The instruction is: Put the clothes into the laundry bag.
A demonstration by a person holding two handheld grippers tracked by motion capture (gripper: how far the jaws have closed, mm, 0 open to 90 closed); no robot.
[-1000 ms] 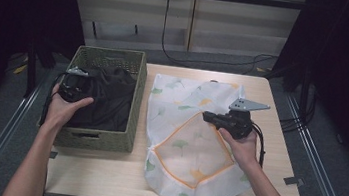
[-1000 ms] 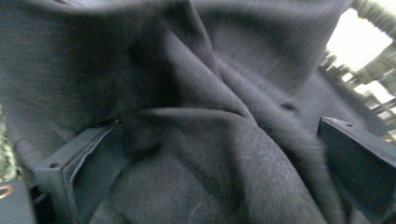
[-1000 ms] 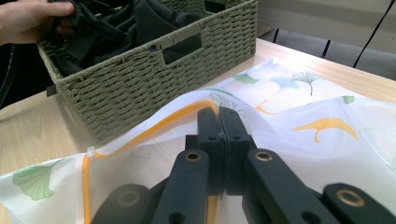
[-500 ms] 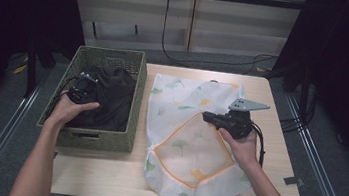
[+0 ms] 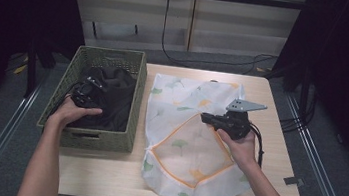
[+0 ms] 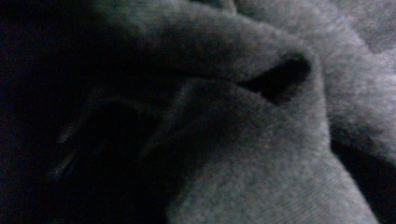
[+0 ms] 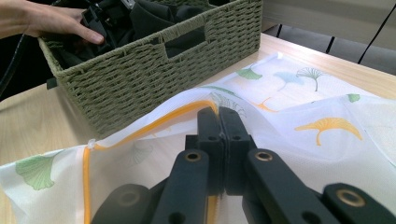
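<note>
Since a moment ago the left gripper [image 5: 84,94] has gone deeper into the green woven basket [image 5: 133,93] and now sits low on the dark clothes [image 5: 115,95] piled inside it. From above, the person's left hand [image 5: 71,113] rests at the near side of that pile. In the left gripper view, soft grey-looking cloth [image 6: 261,154] is pressed right up close in folds, and it is too dark to tell if those fingers are wide or closed. The right gripper [image 5: 210,118] has stayed where it was, over the white mesh laundry bag [image 5: 190,155] with green and yellow leaves on it. That bag lies flat on the wooden surface [image 5: 273,97], just beside the basket. In the right gripper view, the two black fingers [image 7: 208,135] are squeezed together on the bag's orange edge [image 7: 154,122], with the thin mesh pinched between them. The edge runs off to the side and down from the fingers. The person's right hand [image 5: 242,146] holds this gripper from behind.
</note>
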